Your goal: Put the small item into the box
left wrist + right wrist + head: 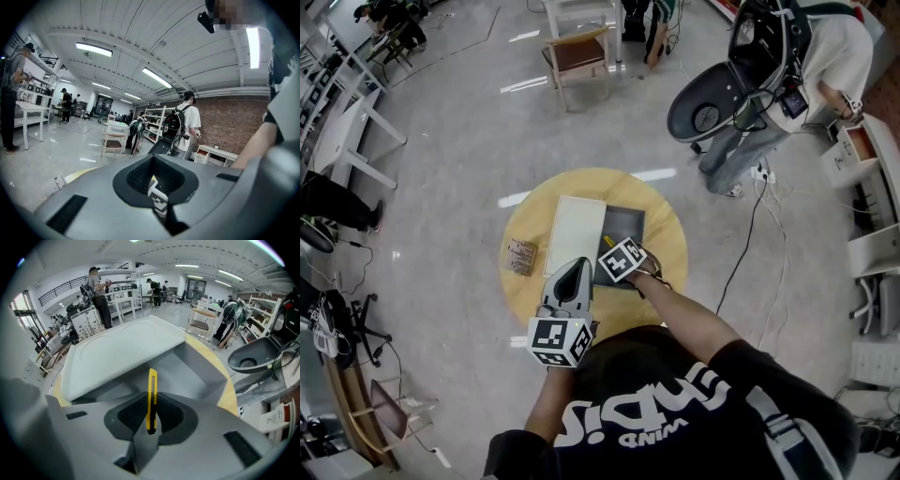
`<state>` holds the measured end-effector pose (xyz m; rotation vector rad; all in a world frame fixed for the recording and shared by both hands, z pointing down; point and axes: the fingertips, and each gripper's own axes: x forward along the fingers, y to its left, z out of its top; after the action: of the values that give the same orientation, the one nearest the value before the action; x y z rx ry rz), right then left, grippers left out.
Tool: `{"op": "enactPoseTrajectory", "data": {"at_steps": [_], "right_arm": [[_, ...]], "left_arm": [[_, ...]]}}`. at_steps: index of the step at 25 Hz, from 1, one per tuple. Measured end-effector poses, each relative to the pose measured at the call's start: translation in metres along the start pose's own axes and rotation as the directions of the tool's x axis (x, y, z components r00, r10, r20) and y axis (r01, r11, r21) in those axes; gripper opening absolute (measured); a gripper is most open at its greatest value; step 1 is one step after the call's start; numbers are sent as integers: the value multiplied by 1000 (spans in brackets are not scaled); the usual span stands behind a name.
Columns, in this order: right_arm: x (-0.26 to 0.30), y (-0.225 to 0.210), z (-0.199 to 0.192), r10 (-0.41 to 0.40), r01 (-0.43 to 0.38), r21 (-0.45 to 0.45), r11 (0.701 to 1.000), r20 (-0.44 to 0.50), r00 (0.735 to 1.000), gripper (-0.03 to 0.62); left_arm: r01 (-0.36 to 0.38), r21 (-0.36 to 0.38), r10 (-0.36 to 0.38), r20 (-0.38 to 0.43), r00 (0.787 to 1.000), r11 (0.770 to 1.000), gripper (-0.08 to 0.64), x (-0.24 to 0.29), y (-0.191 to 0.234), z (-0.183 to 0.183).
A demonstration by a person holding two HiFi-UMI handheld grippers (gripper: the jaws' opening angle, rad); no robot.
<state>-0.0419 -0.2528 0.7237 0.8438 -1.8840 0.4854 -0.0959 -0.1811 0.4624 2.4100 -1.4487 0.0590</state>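
Left gripper point(577, 267) sits closed and empty. Right gripper point(151, 417) is pinching the yellow cutter point(152, 390) over the near edge of the open box point(201, 376), with the lid point(575, 234) at 9 o'clock. I'd nudge toward 12, go low, then let go.

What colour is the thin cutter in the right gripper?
The cutter is yellow with a black end; the right gripper view shows it best.

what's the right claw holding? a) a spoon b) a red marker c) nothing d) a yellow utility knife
D: in the right gripper view the right claw is shut on a thin yellow utility knife, which stands upright between its pads, with the open grey box just beyond it.
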Motion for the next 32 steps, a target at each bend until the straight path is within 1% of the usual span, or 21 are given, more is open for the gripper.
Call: {"op": "enactPoseTrajectory", "data": {"at_steps": [5,13,21,29,32], "right_arm": [[2,0,0,0,0,-15,1000,-7,1000,52],[3,2,-3,6,-7,-13,1000,-27,1000,52],[8,4,-8,14,-17,-38,999,-67,998,52],[8,3,-6,17,-18,-20,1000,-55,998,52],[4,2,-3,23,-23,1,1000,-29,999,49]], "left_arm": [[-4,-1,4,-2,1000,1000,8,0,3,-1],[-3,3,3,4,1000,1000,8,-4,0,0],[-1,3,1,6,1000,1000,8,-4,-2,-2],[-4,2,4,11,1000,1000,8,-5,1,-2],[-5,2,5,13,1000,1000,8,-5,1,0]]}}
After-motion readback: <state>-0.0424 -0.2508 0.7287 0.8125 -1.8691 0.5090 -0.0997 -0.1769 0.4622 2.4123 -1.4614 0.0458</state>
